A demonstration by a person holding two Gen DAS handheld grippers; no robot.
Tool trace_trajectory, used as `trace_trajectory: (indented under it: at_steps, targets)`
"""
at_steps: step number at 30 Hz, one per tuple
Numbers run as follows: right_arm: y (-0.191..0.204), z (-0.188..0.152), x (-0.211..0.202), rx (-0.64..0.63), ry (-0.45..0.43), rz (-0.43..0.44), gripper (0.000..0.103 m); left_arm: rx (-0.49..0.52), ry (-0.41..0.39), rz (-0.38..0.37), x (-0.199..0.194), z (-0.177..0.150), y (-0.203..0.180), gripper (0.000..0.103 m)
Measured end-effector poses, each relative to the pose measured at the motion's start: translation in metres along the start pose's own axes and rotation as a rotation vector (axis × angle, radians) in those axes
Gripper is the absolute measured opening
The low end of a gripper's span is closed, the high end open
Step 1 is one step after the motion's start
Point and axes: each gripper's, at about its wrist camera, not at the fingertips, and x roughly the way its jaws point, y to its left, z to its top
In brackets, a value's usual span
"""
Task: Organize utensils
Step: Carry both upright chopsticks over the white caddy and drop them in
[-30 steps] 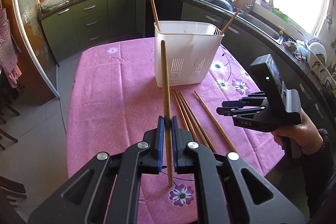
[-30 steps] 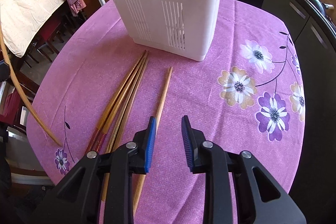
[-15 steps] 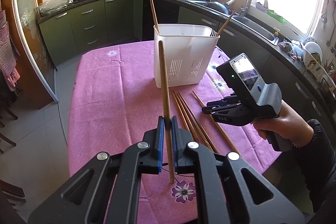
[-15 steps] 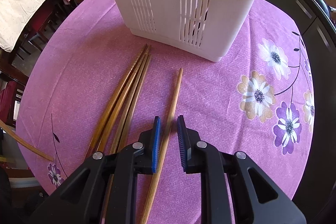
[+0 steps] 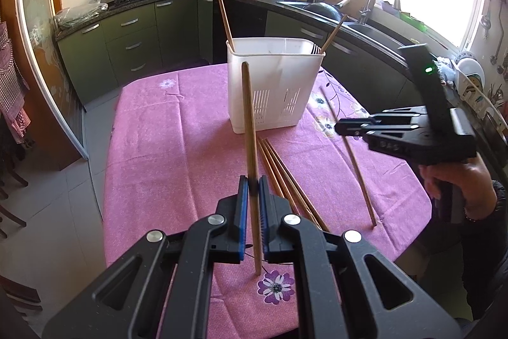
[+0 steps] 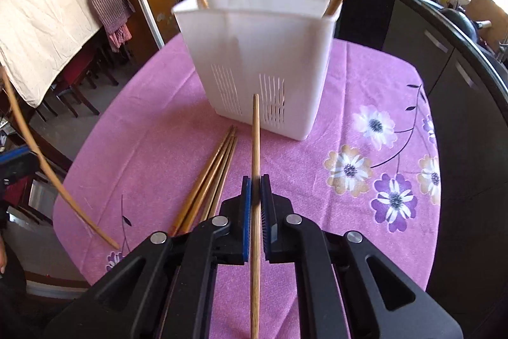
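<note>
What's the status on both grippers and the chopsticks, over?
Left gripper shut on a chopstick. Right gripper shut on another chopstick, lifted. Three chopsticks on table. White holder ahead, unobstructed.

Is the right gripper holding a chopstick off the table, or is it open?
Holding one. The right gripper is shut on a chopstick, lifted clear of the tablecloth.

Left gripper (image 5: 253, 191): jaws closed, blue pads (image 5: 243, 205) pressed on either side of a chopstick (image 5: 249, 129) that rises steeply ahead of the fingertips and extends below them. Right gripper (image 6: 256, 189): jaws likewise closed on a second chopstick (image 6: 256, 148), held level to the left gripper's right. Right hand (image 5: 460, 180) wraps the handle, apparently in a dark sleeve.
</note>
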Motion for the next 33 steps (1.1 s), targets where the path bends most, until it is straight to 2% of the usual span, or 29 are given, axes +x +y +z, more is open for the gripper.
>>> trace_trajectory:
  at_steps: [5, 12, 20, 33]
  targets:
    - [-0.004, -0.010, -0.056, 0.008, -0.126, -0.007, 0.007, 0.013, -0.006, 0.004, -0.002, -0.002, -0.004, 0.007]
    - [0.000, -0.029, -0.091, -0.004, -0.174, -0.020, 0.007, 0.025, -0.011, 0.013, -0.005, -0.005, -0.006, 0.007]
    - [-0.003, -0.041, -0.104, 0.007, -0.188, -0.013, 0.007, 0.029, -0.016, 0.010, -0.011, -0.008, -0.005, 0.007]
    - [0.001, -0.041, -0.103, -0.001, -0.184, -0.004, 0.007, 0.031, -0.022, 0.006, -0.016, -0.009, -0.006, 0.007]
